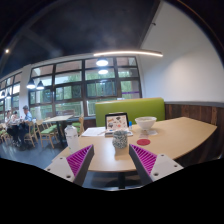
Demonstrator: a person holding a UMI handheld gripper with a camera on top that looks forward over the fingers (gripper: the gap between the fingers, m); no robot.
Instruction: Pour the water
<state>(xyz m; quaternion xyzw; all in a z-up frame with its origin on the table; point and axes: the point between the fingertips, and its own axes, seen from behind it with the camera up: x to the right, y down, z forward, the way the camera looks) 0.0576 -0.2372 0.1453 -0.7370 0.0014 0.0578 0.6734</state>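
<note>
From the gripper view, the tool [110, 160] is held above the near edge of a light wooden bench [175, 135] with its two fingers spread wide apart. Each finger carries a magenta pad [79, 158] on its inner face, and nothing is pressed between them. The lower parts of both fingers are cut off, so how they join the body of the tool cannot be seen.

Just ahead of the fingers, in line with the gap between them, stands one small clear glass [120, 141] on the bench. Whether it holds any water is too hard to make out. A small red thing [143, 141] lies on the bench just right of the glass; what it is cannot be told. Farther back sits one pale bowl [146, 124], and to its left a white upright thing with a picture on its front [116, 122]; whether this is a carton, a box or a jug is unclear. At the far left end of the bench stands another pale container [71, 134], also too small to name with certainty. A flat white sheet [95, 131] lies between it and the upright thing.

Beyond the bench is one green sofa back [130, 108] against a wall with large windows [85, 85]. One long ceiling lamp [128, 53] hangs above. Far to the left, more tables and chairs [48, 128] are visible, and a seated person [24, 122] is dimly seen there.
</note>
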